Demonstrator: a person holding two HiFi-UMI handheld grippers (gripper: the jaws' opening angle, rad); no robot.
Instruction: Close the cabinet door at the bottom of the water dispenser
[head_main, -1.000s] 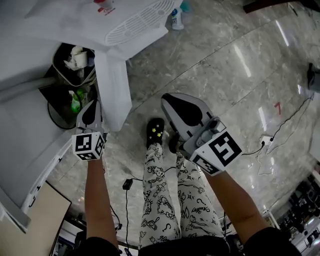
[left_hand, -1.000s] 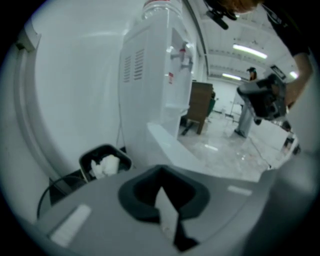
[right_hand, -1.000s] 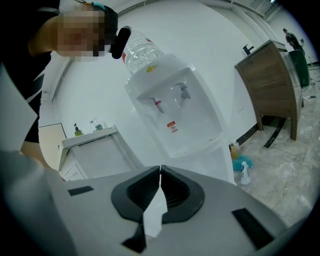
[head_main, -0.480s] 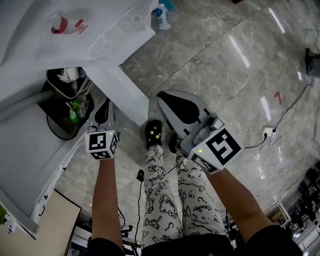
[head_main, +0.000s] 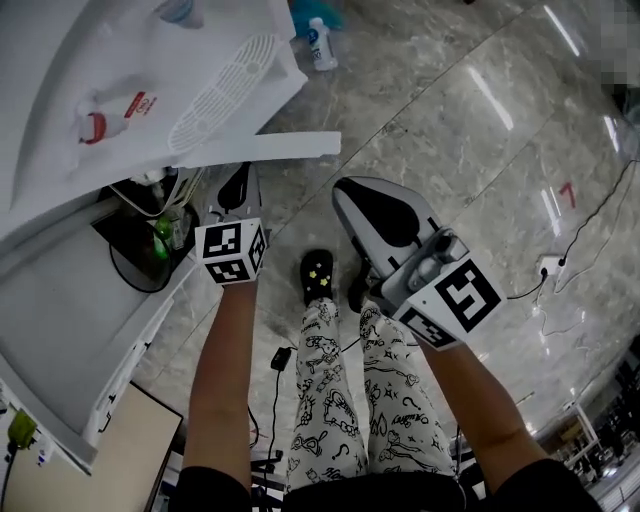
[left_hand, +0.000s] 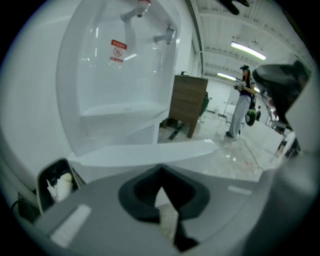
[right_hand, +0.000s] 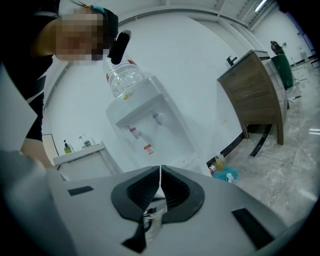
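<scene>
Jaws pressed together on both, nothing in them. Left gripper (head_main: 236, 182) is just beside the half-open cabinet door (head_main: 262, 150) under the water dispenser (head_main: 150, 80); right gripper (head_main: 352, 200) hangs over the floor (head_main: 450, 110).

Bright, even indoor light, ceiling-strip glare on the glossy floor (head_main: 480, 110) — fisheye-bent edges, foreground blurred.
</scene>
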